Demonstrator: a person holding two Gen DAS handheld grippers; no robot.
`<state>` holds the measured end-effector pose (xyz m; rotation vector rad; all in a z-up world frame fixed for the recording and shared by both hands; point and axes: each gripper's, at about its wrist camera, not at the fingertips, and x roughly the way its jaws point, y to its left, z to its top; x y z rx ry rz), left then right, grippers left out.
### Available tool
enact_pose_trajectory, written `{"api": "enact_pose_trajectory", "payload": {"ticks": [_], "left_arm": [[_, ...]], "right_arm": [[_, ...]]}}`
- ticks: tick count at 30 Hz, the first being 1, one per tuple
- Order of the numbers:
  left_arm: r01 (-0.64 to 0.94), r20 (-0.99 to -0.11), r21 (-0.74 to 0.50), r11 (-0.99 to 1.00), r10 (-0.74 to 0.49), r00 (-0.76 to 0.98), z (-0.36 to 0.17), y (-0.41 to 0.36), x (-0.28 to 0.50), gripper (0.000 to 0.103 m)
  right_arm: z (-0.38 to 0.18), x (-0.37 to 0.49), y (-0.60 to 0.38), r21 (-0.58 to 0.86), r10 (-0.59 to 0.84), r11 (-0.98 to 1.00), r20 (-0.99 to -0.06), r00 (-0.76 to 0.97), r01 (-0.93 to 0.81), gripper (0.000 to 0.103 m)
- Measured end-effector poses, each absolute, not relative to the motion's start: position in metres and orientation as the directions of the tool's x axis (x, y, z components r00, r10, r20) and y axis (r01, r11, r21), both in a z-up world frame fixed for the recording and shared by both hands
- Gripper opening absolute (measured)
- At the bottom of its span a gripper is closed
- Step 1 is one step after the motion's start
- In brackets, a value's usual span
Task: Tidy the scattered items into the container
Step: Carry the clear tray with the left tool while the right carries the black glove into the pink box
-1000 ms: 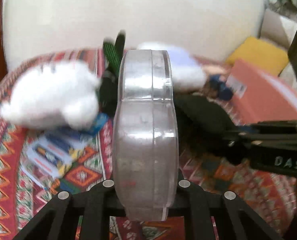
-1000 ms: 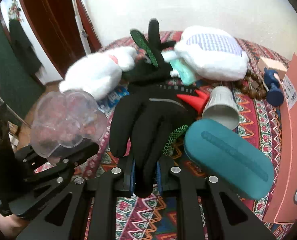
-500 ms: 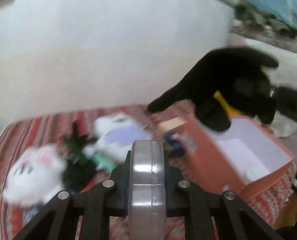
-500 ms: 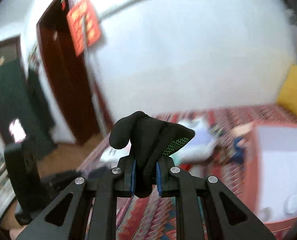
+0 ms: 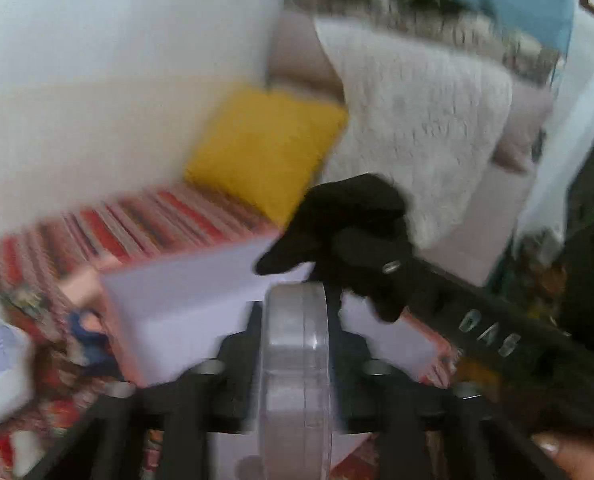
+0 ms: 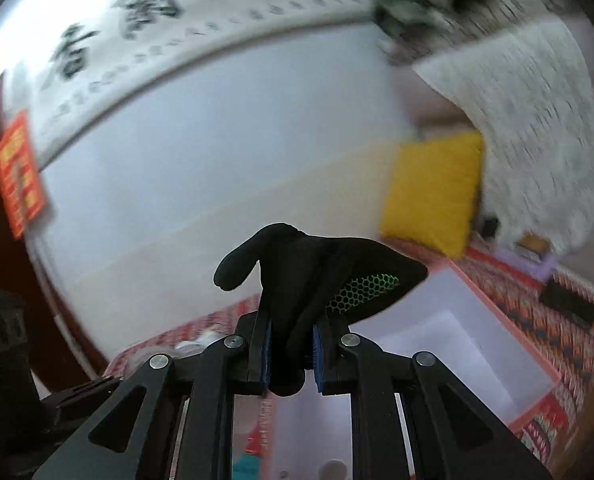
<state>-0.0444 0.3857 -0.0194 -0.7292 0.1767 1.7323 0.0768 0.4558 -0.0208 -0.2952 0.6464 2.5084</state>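
Over the open pink cardboard box [image 6: 473,344], the right gripper [image 6: 291,354] clamps a black fabric glove [image 6: 309,276]; lower before releasing. Left gripper [image 5: 295,344], just opening, brackets the clear plastic case [image 5: 295,364]

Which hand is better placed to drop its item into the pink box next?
Left. The left tongs hang over the pink box and have just been opening, with the clear case between them. The right tongs are shut on the black glove.

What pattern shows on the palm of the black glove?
A green honeycomb mesh on the black glove, clearest in the right wrist view.
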Motion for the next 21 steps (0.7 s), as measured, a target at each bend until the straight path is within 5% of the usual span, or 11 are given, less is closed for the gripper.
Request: {"api": "enact_pose_trajectory", "payload": {"ticks": [1, 3, 4, 5, 12, 16, 21], "left_arm": [[-0.913, -0.595, -0.258, -0.316, 0.796, -0.108, -0.027, 0.394, -0.048, 0.064], [-0.896, -0.614, -0.277, -0.346, 0.781, -0.112, -0.037, 0.394, -0.056, 0.071], [-0.888, -0.612, -0.281, -0.364, 0.781, -0.127, -0.038, 0.388, -0.059, 0.073], [-0.877, -0.608, -0.281, -0.388, 0.779, -0.15, -0.039, 0.377, -0.063, 0.074], [-0.748, -0.558, -0.199, -0.632, 0.701, -0.444, -0.06, 0.235, -0.089, 0.091], [-0.623, -0.608, -0.12, -0.773, 0.553, -0.569, -0.104, 0.132, -0.096, 0.091], [-0.482, -0.704, -0.102, -0.87, 0.405, -0.583, -0.165, 0.033, -0.131, 0.091]], "right_arm": [[-0.029, 0.073, 0.468, 0.399, 0.429, -0.732, -0.362, -0.828, -0.553, 0.022], [-0.051, 0.072, 0.495, 0.444, 0.401, -0.674, -0.453, -0.797, -0.591, 0.043], [-0.06, 0.073, 0.505, 0.457, 0.407, -0.63, -0.494, -0.768, -0.628, 0.077], [-0.066, 0.078, 0.509, 0.445, 0.438, -0.593, -0.521, -0.732, -0.671, 0.087], [-0.037, 0.075, 0.455, 0.343, 0.501, -0.687, -0.415, -0.76, -0.64, 0.088], [-0.041, 0.019, 0.377, 0.242, 0.268, -0.888, -0.419, -0.868, -0.391, 0.093], [-0.095, -0.055, 0.288, 0.223, -0.059, -0.971, -0.576, -0.816, -0.087, 0.093]]}}
